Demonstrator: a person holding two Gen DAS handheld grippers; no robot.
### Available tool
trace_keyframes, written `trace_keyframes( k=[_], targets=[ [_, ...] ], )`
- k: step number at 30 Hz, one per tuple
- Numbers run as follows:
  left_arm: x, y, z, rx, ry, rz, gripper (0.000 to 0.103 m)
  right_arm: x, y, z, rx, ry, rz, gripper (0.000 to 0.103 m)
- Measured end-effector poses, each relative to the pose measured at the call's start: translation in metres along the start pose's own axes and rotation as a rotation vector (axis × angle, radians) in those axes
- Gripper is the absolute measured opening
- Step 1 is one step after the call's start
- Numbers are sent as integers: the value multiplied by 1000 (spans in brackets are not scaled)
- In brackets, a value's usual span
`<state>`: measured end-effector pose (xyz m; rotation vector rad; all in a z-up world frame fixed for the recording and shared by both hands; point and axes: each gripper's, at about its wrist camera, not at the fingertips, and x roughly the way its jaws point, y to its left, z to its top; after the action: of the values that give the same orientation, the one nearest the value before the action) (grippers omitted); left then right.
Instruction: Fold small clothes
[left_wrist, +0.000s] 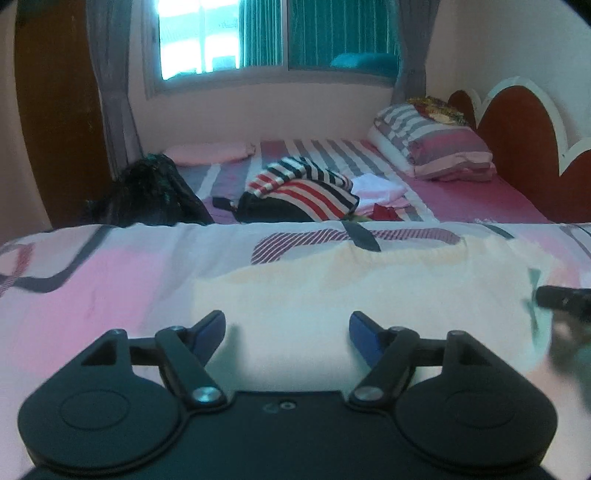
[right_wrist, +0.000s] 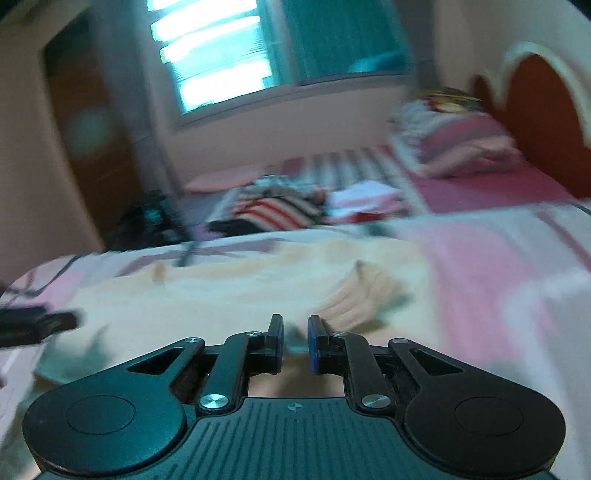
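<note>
On the bed (left_wrist: 110, 280), the left tool (left_wrist: 287, 325) hovers with its jaws wide apart and empty over the cream garment (left_wrist: 332, 295) lying spread on the patterned cover, while the right tool (right_wrist: 295, 341) holds its jaws narrowly parted, nothing visibly gripped.
</note>
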<state>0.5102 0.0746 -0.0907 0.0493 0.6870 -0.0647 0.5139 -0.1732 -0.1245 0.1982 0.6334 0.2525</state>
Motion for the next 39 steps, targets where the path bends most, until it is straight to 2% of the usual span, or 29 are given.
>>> trace_keyframes(
  k=[2, 5, 8, 10, 12, 14, 17, 20, 21, 23, 24, 25, 26, 27, 29, 30, 33, 35, 37, 39],
  targets=[
    [17, 4, 8, -13, 28, 9, 66, 15, 16, 10, -35, 13, 0, 13],
    [21, 12, 11, -14, 23, 13, 66, 9, 20, 26, 0, -52, -38, 13],
    [22, 27, 8, -63, 15, -1, 66, -10, 27, 35, -34, -182, -71, 13],
    [28, 30, 7, -92, 24, -8, 66, -12, 31, 36, -21, -225, -46, 13],
    [32, 22, 5, -81, 36, -13, 66, 7, 38, 36, -29, -153, 33, 13],
    [34, 10, 4, -54, 37, -26, 67, 43, 47, 28, -36, -11, 88, 13],
    [33, -8, 2, -5, 31, -47, 72, 75, 57, 10, -58, 75, 110, 13],
    [39, -4, -5, 24, 35, -24, 78, 72, 51, 1, -82, 48, 124, 13],
    [40, 4, -8, 14, 32, -21, 79, 69, 39, 2, -54, 32, 96, 13],
    [37, 23, -13, -39, 22, -45, 79, 58, 0, 5, 23, -7, -95, 13],
    [35, 27, -14, -41, 21, -38, 79, 52, -24, 5, 100, -14, -149, 13],
    [32, 27, -14, -34, 20, -28, 77, 45, -42, 3, 171, -15, -132, 12],
    [27, 25, -14, -33, 16, -11, 73, 41, -58, 4, 216, -3, -74, 12],
    [19, 22, -14, -32, 1, 3, 69, 35, -63, 6, 219, 4, -58, 13],
    [4, 16, -16, -28, -32, -9, 70, 19, -59, 11, 148, -36, -96, 13],
    [-5, 12, -19, -27, -40, -13, 70, 10, -59, 12, 126, -57, -83, 13],
    [-20, 1, -32, -39, -43, -54, 72, -16, -70, 5, 148, -88, -90, 13],
    [-18, -8, -43, -3, -12, -38, 72, -17, -71, -1, 168, -46, -76, 13],
    [-18, -10, -53, 3, -4, -19, 73, -20, -66, -14, 135, 34, -76, 13],
    [-23, -8, -50, -3, 8, -9, 73, -34, -58, -23, 87, 25, -95, 14]
  ],
)
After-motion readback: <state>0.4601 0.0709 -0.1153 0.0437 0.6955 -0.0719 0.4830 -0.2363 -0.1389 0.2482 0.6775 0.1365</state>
